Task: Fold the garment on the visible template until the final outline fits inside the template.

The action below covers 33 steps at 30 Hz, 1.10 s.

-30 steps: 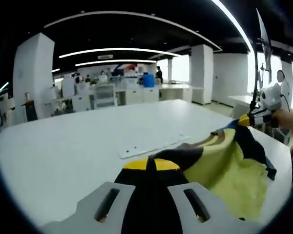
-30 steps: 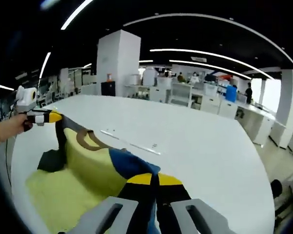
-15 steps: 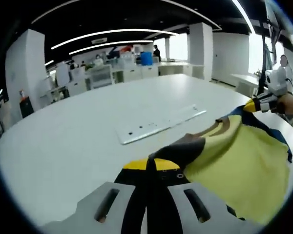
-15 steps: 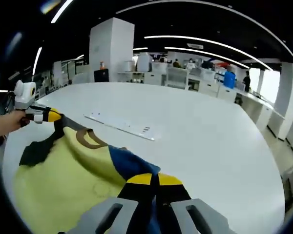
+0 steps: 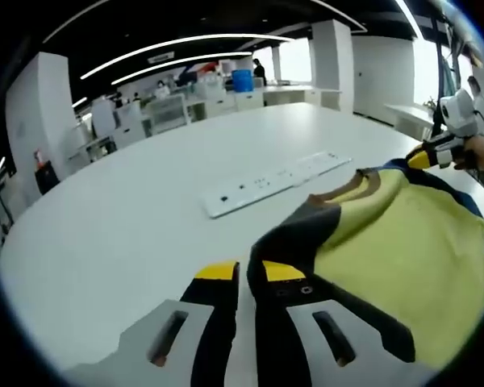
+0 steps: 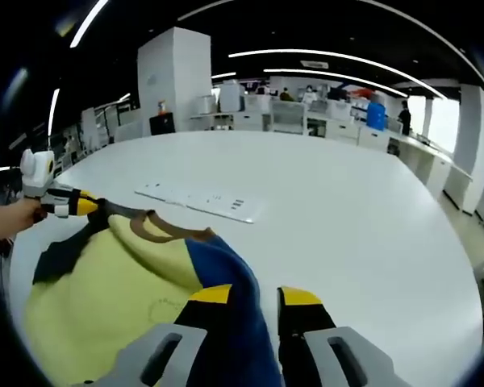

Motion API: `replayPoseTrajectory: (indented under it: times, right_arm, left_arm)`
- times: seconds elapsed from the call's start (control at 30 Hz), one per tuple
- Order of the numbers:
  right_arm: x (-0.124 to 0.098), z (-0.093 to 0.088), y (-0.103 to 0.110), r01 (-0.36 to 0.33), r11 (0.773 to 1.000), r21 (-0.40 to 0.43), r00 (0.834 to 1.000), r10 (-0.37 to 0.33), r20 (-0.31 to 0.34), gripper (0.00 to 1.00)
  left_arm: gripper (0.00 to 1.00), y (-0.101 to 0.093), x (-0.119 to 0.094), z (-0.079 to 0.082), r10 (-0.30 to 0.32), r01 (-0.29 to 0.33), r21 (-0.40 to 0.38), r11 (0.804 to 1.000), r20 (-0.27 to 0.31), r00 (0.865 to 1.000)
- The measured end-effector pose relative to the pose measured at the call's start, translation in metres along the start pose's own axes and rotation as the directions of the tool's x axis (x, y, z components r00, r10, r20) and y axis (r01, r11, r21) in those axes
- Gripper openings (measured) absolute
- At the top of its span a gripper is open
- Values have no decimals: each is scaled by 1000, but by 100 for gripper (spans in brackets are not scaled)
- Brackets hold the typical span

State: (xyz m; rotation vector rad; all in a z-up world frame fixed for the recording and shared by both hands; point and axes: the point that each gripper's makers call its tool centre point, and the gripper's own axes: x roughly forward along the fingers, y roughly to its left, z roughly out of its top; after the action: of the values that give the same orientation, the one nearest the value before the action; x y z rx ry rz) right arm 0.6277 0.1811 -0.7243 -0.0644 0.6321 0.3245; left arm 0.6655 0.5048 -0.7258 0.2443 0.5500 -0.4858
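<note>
A yellow shirt [image 5: 395, 258] with a brown collar, one black sleeve and one blue sleeve lies spread on the white table [image 5: 121, 226]. My left gripper [image 5: 250, 272] is open at the black sleeve [image 5: 294, 242], which rests against its right jaw. In the right gripper view the shirt [image 6: 105, 282] spreads to the left. My right gripper [image 6: 255, 296] is open, and the blue sleeve [image 6: 226, 278] lies in the gap beside its left jaw. Each gripper also appears in the other's view, held by a hand: the right gripper [image 5: 436, 153] and the left gripper [image 6: 68, 201].
A flat white strip [image 5: 278, 176] with small marks lies on the table just beyond the collar, and it appears again as the strip [image 6: 198, 199] in the right gripper view. Bare tabletop [image 6: 347, 218] stretches beyond it. Desks, pillars and people stand far off in the room.
Both grippers were shut on the sleeves with the shirt lifted. The shirt has come down flat on the table and both pairs of jaws have parted.
</note>
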Motion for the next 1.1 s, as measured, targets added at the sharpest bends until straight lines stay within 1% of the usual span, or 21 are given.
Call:
replayPoseTrajectory:
  times: [0.07, 0.1, 0.13, 0.17, 0.27, 0.3, 0.37, 0.4, 0.47, 0.53, 0.57, 0.63, 0.7, 0.8, 0.9, 1.0, 1.1]
  right_arm:
    - [-4, 2, 5, -23, 1000, -1, 1000, 23, 2, 38]
    - [-8, 2, 7, -28, 999, -21, 1000, 28, -3, 47]
    - [-11, 3, 8, -30, 999, -39, 1000, 30, -5, 52]
    - [-15, 4, 10, -41, 998, -56, 999, 40, -6, 56]
    - [-24, 5, 17, -72, 996, -45, 997, 72, -14, 65]
    - [-27, 5, 19, -79, 996, -43, 997, 79, -16, 69]
    - [-32, 5, 22, -91, 995, -45, 996, 91, -17, 75]
    - [-36, 5, 27, -113, 993, -40, 994, 113, -12, 77]
    - [-43, 5, 34, -140, 990, -12, 990, 140, -9, 80]
    - [-49, 4, 37, -150, 989, -5, 989, 150, -6, 83]
    - [-54, 1, 40, -150, 989, -9, 989, 150, -10, 83]
    - [-60, -5, 41, -150, 988, -42, 988, 149, -32, 83]
    - [-67, -11, 45, -154, 987, -50, 987, 152, -41, 84]
    - [-76, -18, 48, -166, 985, -45, 985, 164, -45, 83]
    - [-91, -29, 53, -174, 983, -51, 984, 171, -57, 83]
    - [-103, -38, 56, -174, 983, -62, 983, 170, -66, 82]
    - [-114, -49, 58, -173, 983, -67, 983, 167, -78, 81]
  left_arm:
    - [22, 3, -4, -2, 14, -14, 8, 1000, -13, 1000]
    - [26, 4, -7, -1, 21, -20, 13, 1000, -14, 1000]
    - [30, 4, -10, 0, 19, -19, 10, 1000, -10, 1000]
    - [32, 4, -14, 2, 13, -13, 2, 1000, -1, 1000]
    - [39, 1, -23, 7, -7, 8, -36, 999, 27, 1000]
    - [41, -1, -28, 8, -17, 19, -53, 998, 36, 999]
    - [45, -2, -36, 8, -19, 21, -60, 998, 39, 999]
    - [46, -3, -39, 8, -22, 25, -63, 998, 40, 999]
    - [49, -6, -48, 8, -33, 36, -68, 997, 49, 998]
    - [53, -9, -56, 8, -44, 48, -69, 996, 53, 998]
    - [54, -10, -60, 7, -46, 50, -70, 996, 55, 997]
    - [56, -13, -70, 5, -55, 59, -74, 995, 63, 996]
    - [58, -15, -80, 2, -57, 62, -77, 995, 65, 996]
    - [59, -15, -96, -7, -54, 59, -80, 995, 66, 996]
    - [59, -12, -109, -18, -50, 55, -95, 994, 58, 997]
    - [59, -11, -119, -25, -48, 55, -115, 992, 61, 997]
    - [59, -13, -131, -34, -39, 45, -116, 992, 52, 998]
